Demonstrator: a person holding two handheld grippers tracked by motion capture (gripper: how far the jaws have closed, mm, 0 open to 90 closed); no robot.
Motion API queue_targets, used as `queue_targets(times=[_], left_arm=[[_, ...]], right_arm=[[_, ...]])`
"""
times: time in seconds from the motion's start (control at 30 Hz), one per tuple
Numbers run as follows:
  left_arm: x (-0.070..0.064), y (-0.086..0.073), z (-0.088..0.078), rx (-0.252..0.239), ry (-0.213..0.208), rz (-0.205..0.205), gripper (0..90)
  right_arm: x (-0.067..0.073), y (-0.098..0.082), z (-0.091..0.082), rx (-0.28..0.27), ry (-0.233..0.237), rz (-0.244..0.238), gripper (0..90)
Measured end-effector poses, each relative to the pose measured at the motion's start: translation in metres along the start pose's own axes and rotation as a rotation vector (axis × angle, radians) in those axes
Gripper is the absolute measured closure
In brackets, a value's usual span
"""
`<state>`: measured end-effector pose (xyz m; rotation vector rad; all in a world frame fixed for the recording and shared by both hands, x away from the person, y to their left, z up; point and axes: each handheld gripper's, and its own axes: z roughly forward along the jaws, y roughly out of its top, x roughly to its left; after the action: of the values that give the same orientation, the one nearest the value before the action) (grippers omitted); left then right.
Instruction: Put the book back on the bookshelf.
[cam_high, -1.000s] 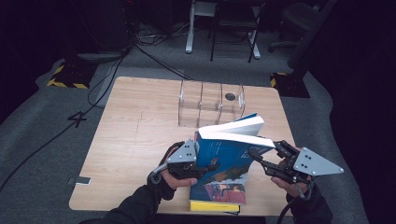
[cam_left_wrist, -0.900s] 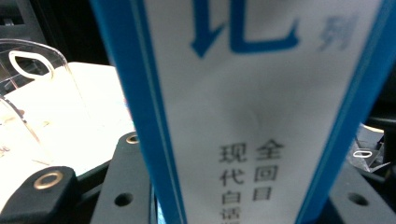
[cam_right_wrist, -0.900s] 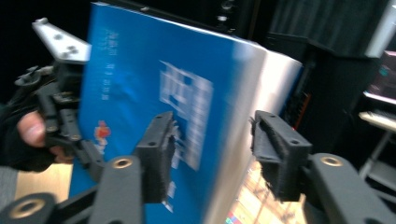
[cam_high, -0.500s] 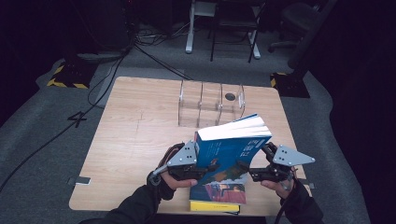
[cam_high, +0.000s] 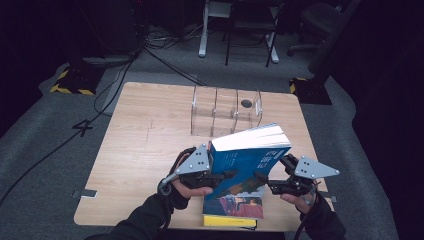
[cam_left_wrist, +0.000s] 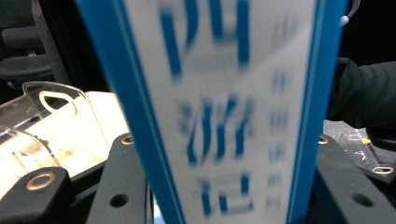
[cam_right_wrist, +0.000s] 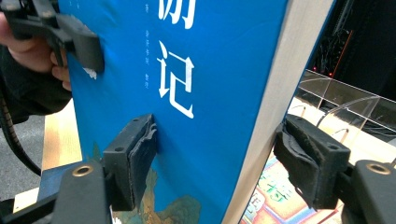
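Item: blue book (cam_high: 247, 157), raised upright over the book stack (cam_high: 234, 210) at your desk (cam_high: 145, 145) edge. Left gripper (cam_high: 227, 175) clamps its spine. Right gripper (cam_right_wrist: 212, 163) straddles the page edge, jaws just narrowing, far pad apart. Seat both pads squarely before moving toward the clear rack (cam_high: 225, 107).

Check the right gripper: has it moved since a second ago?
Yes. The right gripper has come in leftward and down the high view, farther from the clear rack, jaws now astride the blue book.
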<state>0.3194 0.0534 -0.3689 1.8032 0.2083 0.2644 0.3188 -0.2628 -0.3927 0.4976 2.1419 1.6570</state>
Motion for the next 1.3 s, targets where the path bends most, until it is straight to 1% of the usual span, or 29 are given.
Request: queue_targets(times=[0.07,0.1,0.13,0.2,0.43,0.53,0.6,0.63,0.67,0.7,0.77,0.8,0.87,0.9,0.93,1.0,1.03,1.1,1.17,1.2,1.3], left_arm=[[0.001,0.003,0.000,-0.007,0.000,-0.002,55.9],[0.002,0.007,-0.001,-0.019,0.002,-0.001,55.7],[0.002,0.007,-0.001,-0.019,0.002,-0.001,55.6],[0.003,0.012,-0.001,-0.044,0.005,-0.009,55.7],[0.008,0.031,-0.001,-0.073,0.013,-0.005,55.0],[0.010,0.039,0.000,-0.098,0.016,-0.013,54.5],[0.013,0.044,-0.001,-0.113,0.011,-0.017,54.0],[0.014,0.047,-0.002,-0.119,0.011,-0.024,54.0],[0.015,0.049,-0.002,-0.122,0.011,-0.022,53.8],[0.016,0.052,-0.002,-0.120,0.006,-0.024,54.0],[0.017,0.055,-0.001,-0.097,-0.003,-0.027,55.3],[0.018,0.055,-0.001,-0.095,-0.004,-0.031,55.9],[0.021,0.055,-0.001,-0.095,-0.002,-0.053,56.7],[0.021,0.055,-0.001,-0.095,-0.002,-0.053,57.0],[0.023,0.055,-0.001,-0.096,-0.007,-0.063,57.0],[0.025,0.055,-0.001,-0.094,0.005,-0.077,57.5],[0.027,0.055,-0.001,-0.094,0.015,-0.090,57.5],[0.029,0.055,0.000,-0.092,0.021,-0.101,58.1],[0.029,0.057,0.000,-0.087,0.024,-0.090,58.6],[0.027,0.058,0.000,-0.080,0.029,-0.079,58.8],[0.026,0.063,0.000,-0.079,0.039,-0.075,59.4]], right_arm=[[0.000,0.000,0.000,0.000,-0.001,-0.001,30.5],[0.000,0.000,0.000,0.000,-0.001,-0.002,30.5],[0.000,0.000,0.000,0.000,-0.001,-0.002,30.5],[0.000,0.000,0.001,-0.002,-0.003,0.000,30.4],[-0.001,0.000,0.001,-0.001,-0.009,-0.003,30.5],[-0.002,0.000,0.002,-0.001,-0.007,-0.001,30.4],[-0.002,0.000,0.002,0.000,-0.009,-0.004,30.5],[-0.001,0.000,0.002,0.002,-0.010,-0.003,30.5],[-0.001,0.000,0.001,0.005,-0.011,-0.003,30.5],[-0.001,0.000,0.001,0.007,-0.009,-0.004,30.4],[-0.002,0.000,0.002,0.007,-0.011,-0.001,30.3],[-0.002,0.000,0.001,0.010,-0.012,0.004,30.4],[-0.003,-0.001,0.001,0.009,-0.011,0.004,30.5],[-0.003,-0.001,0.001,0.009,-0.011,0.004,30.5],[-0.004,-0.001,0.000,0.012,-0.013,0.006,31.1],[-0.006,-0.002,-0.004,0.012,-0.007,0.013,34.4],[-0.006,-0.002,-0.005,0.008,-0.006,0.013,33.8],[-0.008,-0.003,-0.008,0.015,-0.019,0.015,33.9],[-0.010,-0.006,-0.011,0.027,-0.026,0.024,33.8],[-0.012,-0.007,-0.012,0.036,-0.036,0.016,33.7],[-0.018,-0.015,-0.017,0.064,-0.057,0.048,33.6]])
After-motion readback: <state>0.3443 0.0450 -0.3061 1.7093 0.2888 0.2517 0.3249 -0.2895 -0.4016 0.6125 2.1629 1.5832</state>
